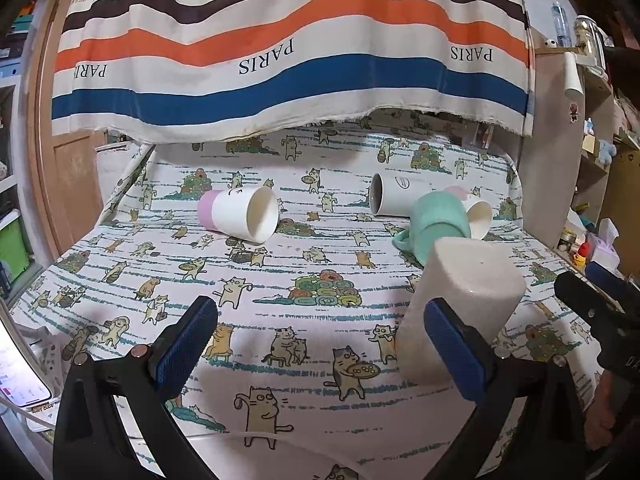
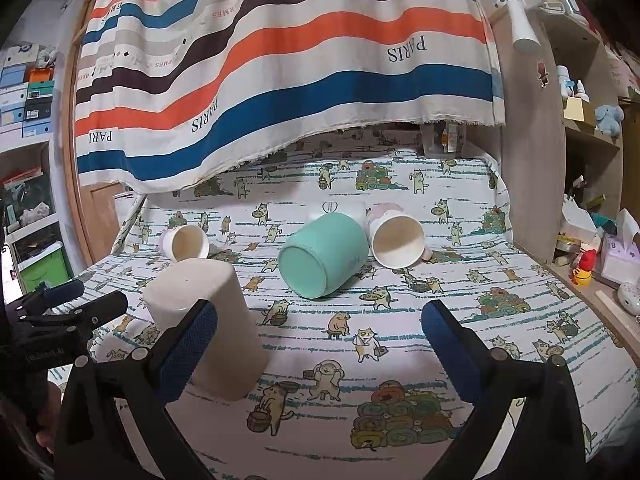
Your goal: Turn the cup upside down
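A beige speckled cup [image 1: 464, 304] stands upside down on the cat-print cloth, just beyond my left gripper's right finger; it also shows in the right wrist view [image 2: 208, 324] behind my right gripper's left finger. A mint green mug [image 1: 438, 226] lies on its side farther back, its base toward the right wrist view [image 2: 324, 256]. A white and pink cup [image 1: 240, 216] lies on its side at the left. Two more white cups [image 1: 394, 200] [image 2: 396, 240] lie beside the mug. My left gripper [image 1: 320, 344] is open and empty. My right gripper [image 2: 320, 344] is open and empty.
The table [image 1: 280, 280] is covered with a cat-print cloth. A striped curtain [image 1: 280, 48] hangs over its back edge. Cluttered shelves [image 2: 592, 208] stand at the right, storage boxes [image 2: 28, 92] at the left. The other gripper shows at the frame edge [image 1: 600, 312] [image 2: 60, 320].
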The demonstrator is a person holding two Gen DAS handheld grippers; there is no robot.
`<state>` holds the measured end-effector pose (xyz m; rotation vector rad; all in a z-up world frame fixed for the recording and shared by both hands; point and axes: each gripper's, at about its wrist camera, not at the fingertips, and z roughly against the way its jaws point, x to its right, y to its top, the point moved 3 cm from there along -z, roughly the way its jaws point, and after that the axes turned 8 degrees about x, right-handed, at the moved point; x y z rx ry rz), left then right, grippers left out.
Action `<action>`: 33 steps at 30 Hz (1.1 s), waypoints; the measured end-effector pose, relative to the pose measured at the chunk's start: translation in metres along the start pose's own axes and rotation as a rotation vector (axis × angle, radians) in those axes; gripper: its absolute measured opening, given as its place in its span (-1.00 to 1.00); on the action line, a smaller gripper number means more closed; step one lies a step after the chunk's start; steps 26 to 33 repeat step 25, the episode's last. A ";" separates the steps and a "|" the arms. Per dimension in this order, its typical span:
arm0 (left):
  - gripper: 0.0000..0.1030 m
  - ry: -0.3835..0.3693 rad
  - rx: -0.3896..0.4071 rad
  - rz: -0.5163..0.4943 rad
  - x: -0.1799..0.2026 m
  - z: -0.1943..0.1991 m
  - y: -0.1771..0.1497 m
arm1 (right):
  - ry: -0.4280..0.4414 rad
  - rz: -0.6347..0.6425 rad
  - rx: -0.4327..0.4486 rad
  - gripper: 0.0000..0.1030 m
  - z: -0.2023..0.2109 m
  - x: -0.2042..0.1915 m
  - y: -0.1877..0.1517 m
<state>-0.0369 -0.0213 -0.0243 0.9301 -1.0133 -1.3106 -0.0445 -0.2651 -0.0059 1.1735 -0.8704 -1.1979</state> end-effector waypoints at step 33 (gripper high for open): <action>0.99 0.009 -0.003 -0.006 -0.005 0.000 0.000 | -0.005 0.002 -0.002 0.99 -0.001 0.001 0.001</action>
